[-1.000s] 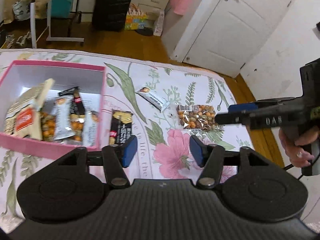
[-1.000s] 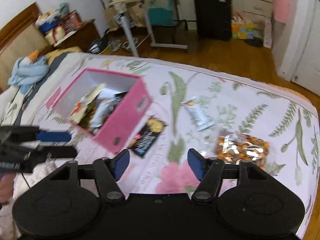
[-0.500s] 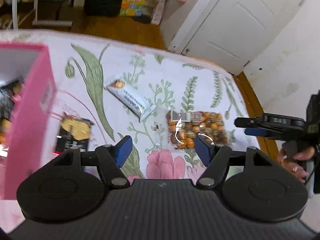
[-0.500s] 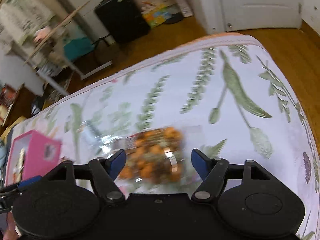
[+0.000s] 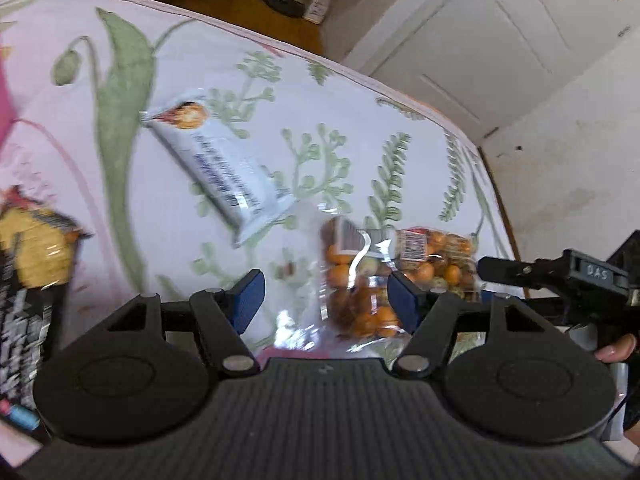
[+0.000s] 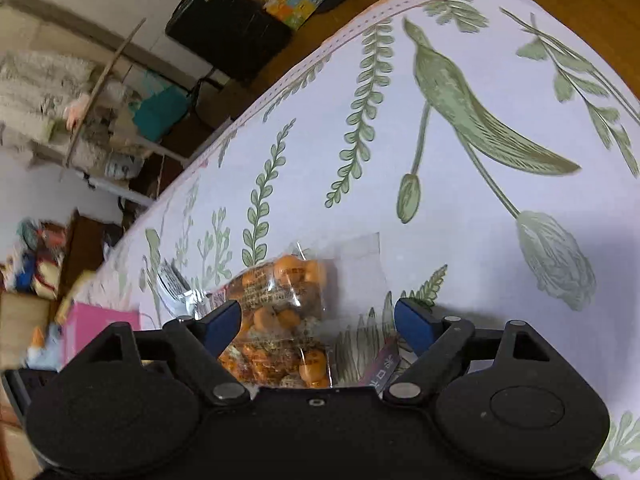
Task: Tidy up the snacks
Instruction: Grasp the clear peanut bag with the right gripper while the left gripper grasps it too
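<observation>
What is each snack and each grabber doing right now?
Left gripper: open, holding nothing.
Right gripper: open, around the peanut bag, not squeezing.
Peanut bag: sealed, lying flat on the bedsheet.
White snack bar: sealed, lying flat.
Black-and-yellow packet: lying flat.

A floral bedspread (image 6: 500, 128) lay under and ahead of the fingers, printed with green ferns and buds. Far beyond the right fingertips, up and to their left, a black suitcase (image 6: 228, 28) stood on the wooden floor (image 6: 256, 70) (a colourful box (image 6: 298, 0) just beside it). Ahead and right of the left fingers stood a white door (image 5: 496, 40).
</observation>
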The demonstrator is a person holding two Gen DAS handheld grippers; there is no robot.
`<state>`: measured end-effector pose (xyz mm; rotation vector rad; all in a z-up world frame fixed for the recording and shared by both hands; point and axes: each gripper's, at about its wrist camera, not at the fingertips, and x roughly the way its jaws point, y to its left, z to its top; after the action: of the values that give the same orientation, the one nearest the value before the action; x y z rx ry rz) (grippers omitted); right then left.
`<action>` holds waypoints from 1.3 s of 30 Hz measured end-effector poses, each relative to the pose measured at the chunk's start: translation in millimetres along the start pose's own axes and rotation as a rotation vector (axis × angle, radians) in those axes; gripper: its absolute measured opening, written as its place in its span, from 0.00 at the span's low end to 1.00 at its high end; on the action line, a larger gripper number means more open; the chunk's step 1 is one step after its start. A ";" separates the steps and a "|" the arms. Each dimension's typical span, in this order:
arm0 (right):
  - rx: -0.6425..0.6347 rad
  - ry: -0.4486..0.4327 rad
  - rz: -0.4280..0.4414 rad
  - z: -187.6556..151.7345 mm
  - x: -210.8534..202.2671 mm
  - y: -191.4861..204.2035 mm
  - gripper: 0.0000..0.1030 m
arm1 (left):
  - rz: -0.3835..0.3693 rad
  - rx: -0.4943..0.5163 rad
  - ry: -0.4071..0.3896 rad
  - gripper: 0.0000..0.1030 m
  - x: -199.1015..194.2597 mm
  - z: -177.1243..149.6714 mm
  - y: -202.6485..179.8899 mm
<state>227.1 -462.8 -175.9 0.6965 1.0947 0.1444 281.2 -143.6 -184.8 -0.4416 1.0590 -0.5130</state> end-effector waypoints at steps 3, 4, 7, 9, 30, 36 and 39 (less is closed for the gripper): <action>-0.076 0.020 -0.037 -1.4 5.1 12.9 0.82 | -0.014 0.007 0.018 0.64 8.4 0.6 -6.9; -0.094 0.026 -0.049 -2.0 6.6 16.2 0.78 | -0.008 0.010 0.017 0.61 7.6 -0.3 -9.6; -0.102 0.048 -0.033 -3.7 10.2 22.1 0.56 | -0.055 -0.057 0.078 0.41 14.3 -3.2 -7.9; -0.044 0.065 0.022 -3.3 10.7 19.6 0.43 | -0.029 -0.037 0.068 0.36 12.4 -5.7 -11.6; -0.230 0.093 -0.205 -41.7 6.5 53.4 0.53 | -0.012 0.074 0.143 0.36 0.6 -28.7 -40.5; -0.219 0.132 -0.228 -64.2 -6.2 63.0 0.54 | -0.023 0.076 0.203 0.36 -20.0 -41.6 -39.7; -0.200 0.132 -0.222 -76.6 -12.9 70.8 0.54 | -0.010 0.086 0.215 0.36 -36.3 -45.2 -40.8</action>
<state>171.6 -378.9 -145.5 0.3873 1.2569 0.1092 218.6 -159.0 -155.2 -0.3205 1.2367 -0.6231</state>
